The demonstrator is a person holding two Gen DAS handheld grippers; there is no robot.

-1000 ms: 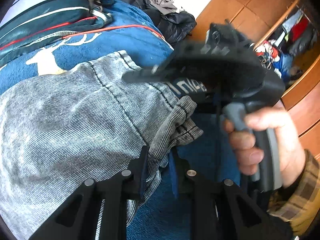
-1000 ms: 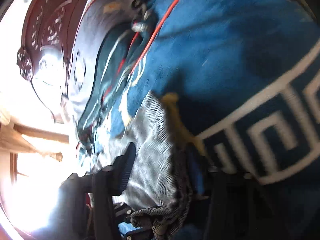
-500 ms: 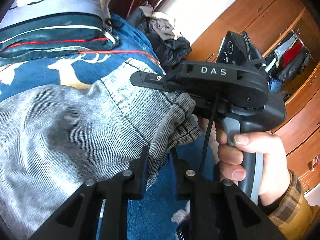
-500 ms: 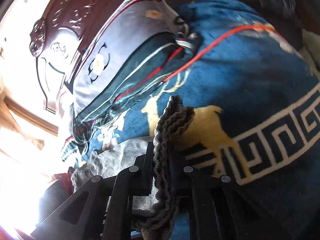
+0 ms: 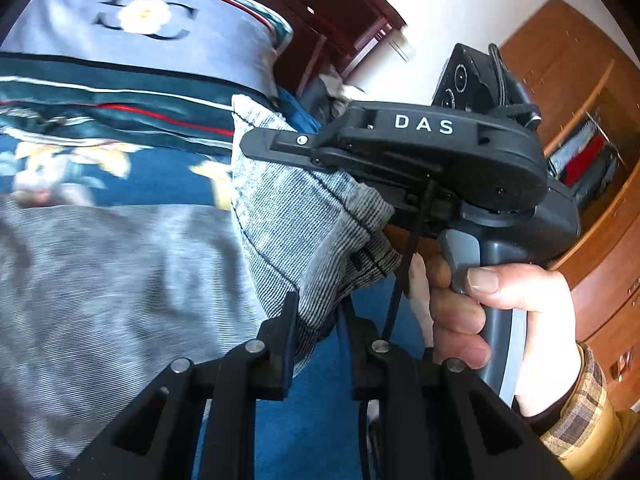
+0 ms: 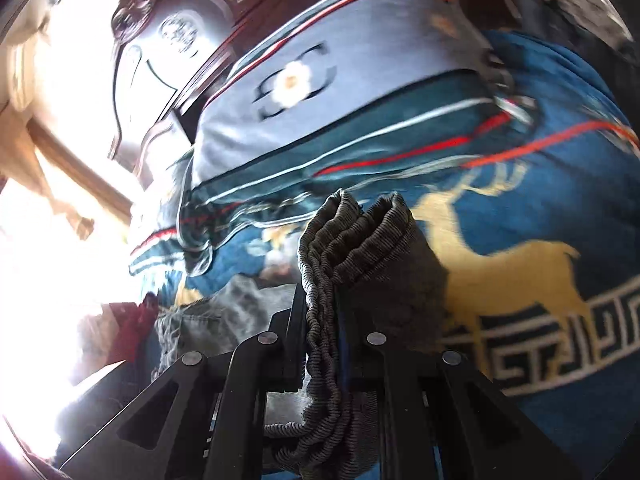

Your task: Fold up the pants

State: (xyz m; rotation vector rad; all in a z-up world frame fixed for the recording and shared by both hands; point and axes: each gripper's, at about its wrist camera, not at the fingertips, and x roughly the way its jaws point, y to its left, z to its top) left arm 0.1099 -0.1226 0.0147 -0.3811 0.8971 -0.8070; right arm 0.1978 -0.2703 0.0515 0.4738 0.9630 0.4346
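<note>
Grey striped pants [image 5: 120, 280] lie on a blue blanket with gold deer [image 6: 560, 168]. My left gripper [image 5: 318, 320] is shut on the pants' edge near the elastic waistband and holds it lifted. My right gripper [image 6: 322, 320] is shut on the bunched ribbed waistband [image 6: 352, 240], raised above the blanket. In the left wrist view the right gripper's black body marked DAS [image 5: 424, 152] sits just right of the lifted cloth, held by a hand [image 5: 500, 320]. The two grips are close together on the same waist end.
A grey and teal pillow with a flower logo [image 5: 140, 32] lies at the bed's head, against a dark carved headboard [image 6: 168, 40]. Wooden wardrobes [image 5: 580, 100] stand to the right. A pile of dark clothes [image 5: 332, 92] lies beyond the bed. Bright window glare fills the right wrist view's left side.
Both grippers have risen and swung toward the head of the bed with the waistband held. The pillow and headboard now fill more of both views.
</note>
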